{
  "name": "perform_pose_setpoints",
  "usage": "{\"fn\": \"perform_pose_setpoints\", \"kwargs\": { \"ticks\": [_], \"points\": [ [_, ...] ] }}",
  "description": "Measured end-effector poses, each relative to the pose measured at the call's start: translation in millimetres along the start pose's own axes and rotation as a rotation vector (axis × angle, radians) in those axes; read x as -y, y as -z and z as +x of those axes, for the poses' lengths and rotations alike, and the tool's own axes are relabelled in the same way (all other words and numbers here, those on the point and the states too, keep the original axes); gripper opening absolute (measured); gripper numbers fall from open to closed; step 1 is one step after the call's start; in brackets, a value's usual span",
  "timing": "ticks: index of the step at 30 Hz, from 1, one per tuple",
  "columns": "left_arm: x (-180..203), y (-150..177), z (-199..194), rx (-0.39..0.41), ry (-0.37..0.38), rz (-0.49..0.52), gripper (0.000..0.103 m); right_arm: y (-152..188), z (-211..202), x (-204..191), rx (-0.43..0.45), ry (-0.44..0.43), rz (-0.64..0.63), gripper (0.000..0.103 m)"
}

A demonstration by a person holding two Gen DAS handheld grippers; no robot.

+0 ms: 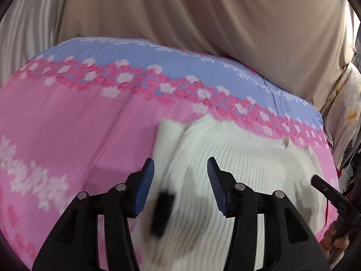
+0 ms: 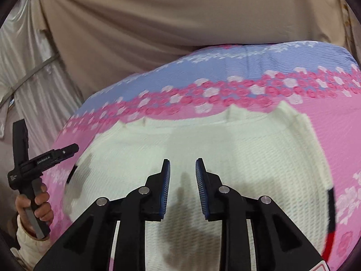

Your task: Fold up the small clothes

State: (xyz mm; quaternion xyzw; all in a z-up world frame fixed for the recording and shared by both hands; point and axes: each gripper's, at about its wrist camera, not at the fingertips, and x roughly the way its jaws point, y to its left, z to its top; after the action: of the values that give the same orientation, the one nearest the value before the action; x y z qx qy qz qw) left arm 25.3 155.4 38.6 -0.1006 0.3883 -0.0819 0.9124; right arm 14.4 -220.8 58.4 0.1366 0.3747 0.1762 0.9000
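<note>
A white ribbed knit garment (image 1: 237,153) (image 2: 248,149) lies spread on a pink and blue flowered sheet (image 1: 67,124) (image 2: 338,117). A blurred black patch (image 1: 162,210) shows on it, and a black and red trim (image 2: 330,214) runs along its right edge. My left gripper (image 1: 180,160) hangs over the garment's left part, open, with nothing between its blue pads. My right gripper (image 2: 182,160) is over the garment's middle, jaws narrowly apart and empty. Shadows of the fingers fall on the knit. A hand (image 2: 38,203) holds the left gripper's handle at the garment's left edge.
A beige cloth (image 1: 203,11) (image 2: 158,22) hangs behind the far edge of the sheet. Pale pleated fabric (image 1: 22,33) hangs at the far left. The sheet drops away at its far edge, with flowered cloth (image 1: 349,103) beyond it on the right.
</note>
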Motion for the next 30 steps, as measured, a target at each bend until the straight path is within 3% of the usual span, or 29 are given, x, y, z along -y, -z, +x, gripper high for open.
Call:
{"fn": "perform_pose_setpoints", "kwargs": {
  "ticks": [6, 10, 13, 20, 24, 27, 30],
  "points": [
    [-25, 43, -7, -0.078, -0.01, -0.048, 0.051, 31, 38, -42, -0.102, -0.032, -0.052, 0.026],
    [-31, 58, 10, -0.126, 0.063, -0.105, 0.057, 39, 45, -42, -0.061, -0.016, -0.07, 0.027],
    [-24, 57, 14, -0.1, 0.062, -0.084, 0.063, 41, 43, -39, -0.049, -0.02, -0.064, 0.027],
    [-24, 48, 20, -0.1, 0.097, -0.146, 0.064, 41, 40, -49, -0.029, 0.008, -0.051, 0.028],
    [-25, 45, 19, -0.095, 0.098, -0.147, 0.064, 29, 28, -45, -0.012, -0.062, 0.009, 0.03],
    [-27, 43, 24, -0.102, 0.111, -0.173, 0.064, 22, 44, -42, -0.044, -0.011, 0.007, 0.03],
    [-26, 40, 29, -0.097, 0.106, -0.182, 0.064, 21, 61, -36, -0.056, -0.035, 0.028, 0.03]
  ]
}}
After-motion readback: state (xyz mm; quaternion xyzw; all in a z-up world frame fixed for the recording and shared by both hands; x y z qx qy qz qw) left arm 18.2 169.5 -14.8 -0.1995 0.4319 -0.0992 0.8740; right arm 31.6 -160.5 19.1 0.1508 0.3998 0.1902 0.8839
